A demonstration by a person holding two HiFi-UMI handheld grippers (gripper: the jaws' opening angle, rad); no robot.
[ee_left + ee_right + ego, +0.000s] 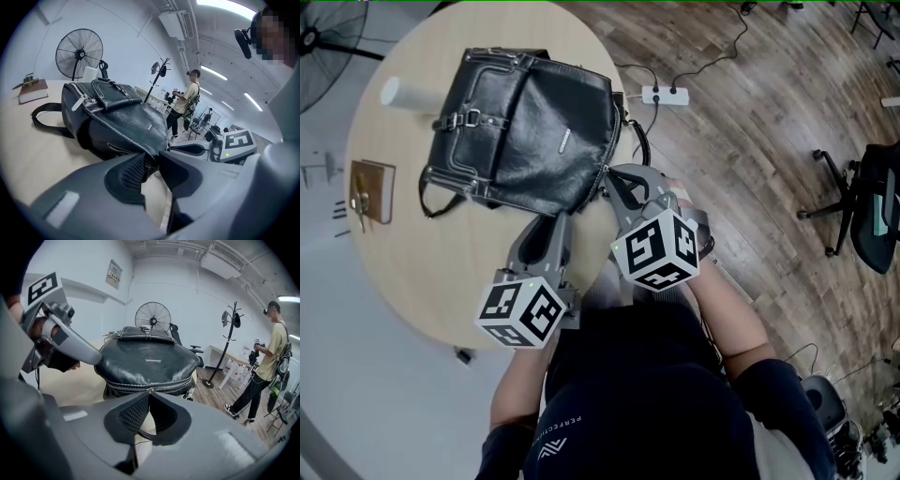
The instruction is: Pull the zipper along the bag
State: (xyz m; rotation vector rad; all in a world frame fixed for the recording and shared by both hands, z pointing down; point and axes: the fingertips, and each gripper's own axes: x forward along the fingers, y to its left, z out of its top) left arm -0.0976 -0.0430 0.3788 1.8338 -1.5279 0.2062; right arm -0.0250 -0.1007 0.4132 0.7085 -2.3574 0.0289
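Bag (525,131), glossy black leather, lies flat; left jaws pinch its corner, right jaws clench zipper pull (149,391).

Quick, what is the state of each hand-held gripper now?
Left hand-held gripper: closed on the black bag, at its near corner.
Right hand-held gripper: closed on the zipper pull.

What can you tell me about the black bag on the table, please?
The black bag looks like glossy leather with pale stitching, a buckled flap and a metal tag. It lies flat on the table, a strap looping beside it. A metal zipper runs along its near edge. The left gripper pinches its near corner in its jaws; the right gripper is shut on the zipper pull.
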